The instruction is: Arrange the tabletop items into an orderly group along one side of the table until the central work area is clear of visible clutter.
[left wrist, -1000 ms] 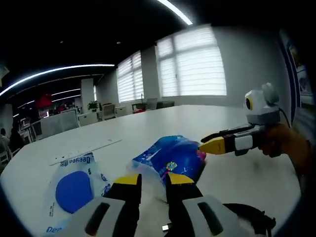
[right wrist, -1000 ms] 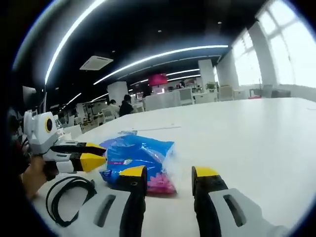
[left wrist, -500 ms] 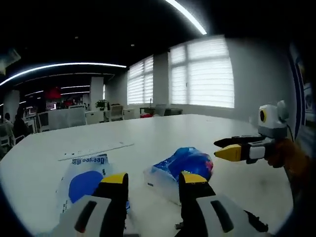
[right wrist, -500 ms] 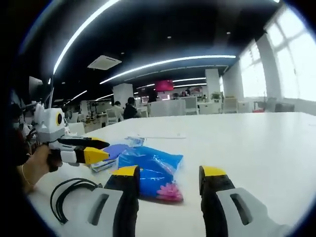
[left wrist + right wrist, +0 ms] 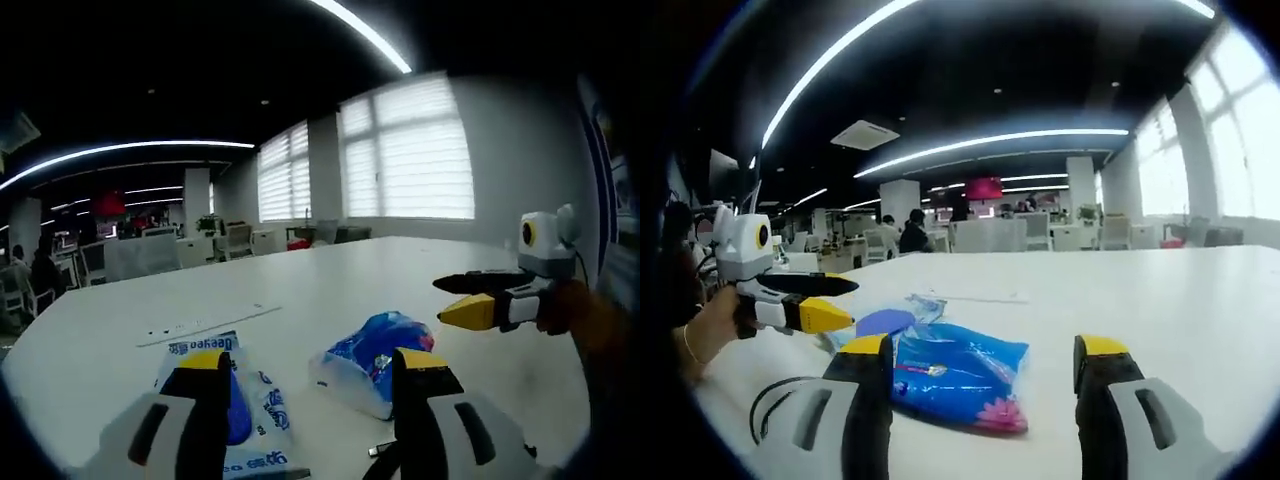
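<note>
Both tongs, left and right, gape empty (blue packet and wipes pack remain ungrouped mid-desk).

Both cameras sit low over the white bench, looking along it. The left gripper view faces the windows; the right gripper view faces the office interior. Both look closely at the blue packet from opposite sides.

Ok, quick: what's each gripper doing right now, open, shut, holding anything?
Left gripper: open, holding nothing; the blue bag lies on the table ahead of it.
Right gripper: open, holding nothing, the same bag beyond its jaws.
</note>
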A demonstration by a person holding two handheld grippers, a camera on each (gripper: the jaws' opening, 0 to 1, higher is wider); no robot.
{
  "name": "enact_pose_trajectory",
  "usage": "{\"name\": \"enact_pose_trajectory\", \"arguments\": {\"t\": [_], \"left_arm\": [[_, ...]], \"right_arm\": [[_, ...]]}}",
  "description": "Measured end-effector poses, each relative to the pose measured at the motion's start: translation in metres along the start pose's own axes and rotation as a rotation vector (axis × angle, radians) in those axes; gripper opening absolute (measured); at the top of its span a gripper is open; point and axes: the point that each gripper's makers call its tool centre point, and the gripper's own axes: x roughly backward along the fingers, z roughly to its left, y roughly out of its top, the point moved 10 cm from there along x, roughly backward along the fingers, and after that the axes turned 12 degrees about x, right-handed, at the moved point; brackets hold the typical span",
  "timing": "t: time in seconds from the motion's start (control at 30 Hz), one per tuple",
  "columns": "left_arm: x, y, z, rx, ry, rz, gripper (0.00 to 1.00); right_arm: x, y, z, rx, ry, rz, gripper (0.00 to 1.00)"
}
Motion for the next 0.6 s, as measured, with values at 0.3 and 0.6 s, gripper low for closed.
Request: {"name": "enact_pose_trajectory", "arguments": {"t": [0.3, 0.6], "left_arm": [[0.019, 0.009, 0.004, -0.043, 0.055, -0.020, 0.76], [0.030, -0.007, 0.019, -0.008, 0.084, 0.029, 0.80]], "right_arm": [[-0.009, 0.016, 0.011, 0.043, 0.054, -0.021, 0.84], [-0.016, 0.034, 0.023, 0.095, 0.099, -0.014, 0.84]]}}
